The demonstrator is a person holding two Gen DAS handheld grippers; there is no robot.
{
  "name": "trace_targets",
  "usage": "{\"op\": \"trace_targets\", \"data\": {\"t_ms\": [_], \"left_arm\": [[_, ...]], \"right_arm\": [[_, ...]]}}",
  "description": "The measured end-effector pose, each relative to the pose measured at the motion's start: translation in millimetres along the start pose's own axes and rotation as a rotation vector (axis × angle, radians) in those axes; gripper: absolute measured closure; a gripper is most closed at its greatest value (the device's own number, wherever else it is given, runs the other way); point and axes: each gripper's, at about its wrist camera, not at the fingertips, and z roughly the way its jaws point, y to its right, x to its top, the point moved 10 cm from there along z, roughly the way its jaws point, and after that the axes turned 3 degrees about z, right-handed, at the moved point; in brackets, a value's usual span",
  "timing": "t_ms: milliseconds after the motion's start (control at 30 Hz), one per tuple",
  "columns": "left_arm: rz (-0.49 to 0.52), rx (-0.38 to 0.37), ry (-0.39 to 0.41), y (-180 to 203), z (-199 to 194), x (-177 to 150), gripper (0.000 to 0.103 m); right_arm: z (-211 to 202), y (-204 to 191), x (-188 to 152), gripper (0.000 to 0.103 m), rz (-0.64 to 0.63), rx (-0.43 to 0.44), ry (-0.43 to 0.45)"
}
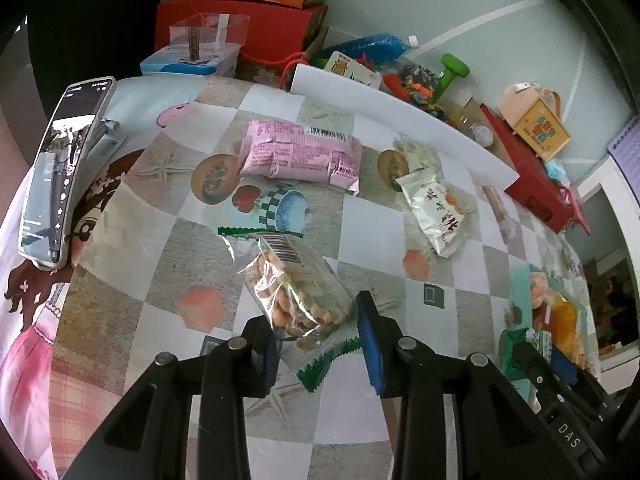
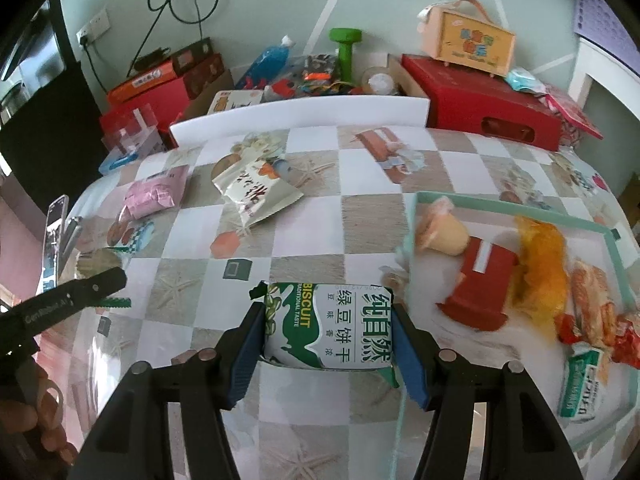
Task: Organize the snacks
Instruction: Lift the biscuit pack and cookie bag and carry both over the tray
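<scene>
left claw (image 1: 316, 340): clamped down as tight as it goes on the see-through cracker bag (image 1: 294, 288), pinching the near end; most of the bag sticks out ahead over the worktop (image 1: 372, 236).
right claw (image 2: 328, 344): about half spread, pads pressing both sides of the green biscuit pack (image 2: 334, 330), label facing up.
where it's headed: my guess is the mint-rimmed tray (image 2: 516, 210) just to the right of the biscuit pack, which already has a pudding cup (image 2: 442, 232), a red box (image 2: 482, 280), a yellow bag (image 2: 540, 264) and some wrapped snacks in it.
how I'd do it: carry the biscuit pack over the near rim before letting go, and aim for the bare patch at the tray's near-left corner so nothing gets squashed.
cracker bag tip: it's floppy and only held by one end, so keep it high enough that the tail clears the rim, and don't swing it.
watch out: both claws sit close to each other here, so take turns at the tray.
still waiting: pink pack (image 1: 300, 156) and white pouch (image 1: 436, 212) lie farther back on the worktop.
</scene>
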Motion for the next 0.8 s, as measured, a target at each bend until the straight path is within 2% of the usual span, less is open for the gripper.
{"op": "trace_targets", "data": {"t_ms": [400, 600, 800], "left_arm": [[0.024, -0.036, 0.075, 21, -29, 12, 0.067], [0.067, -0.073, 0.127, 46, -49, 18, 0.067], [0.135, -0.134, 0.152, 88, -58, 18, 0.067]], "right_arm": [[-26, 19, 10, 0.039, 0.041, 0.027, 0.052], [-35, 31, 14, 0.039, 0.072, 0.032, 0.069], [-43, 57, 18, 0.039, 0.127, 0.017, 0.085]]}}
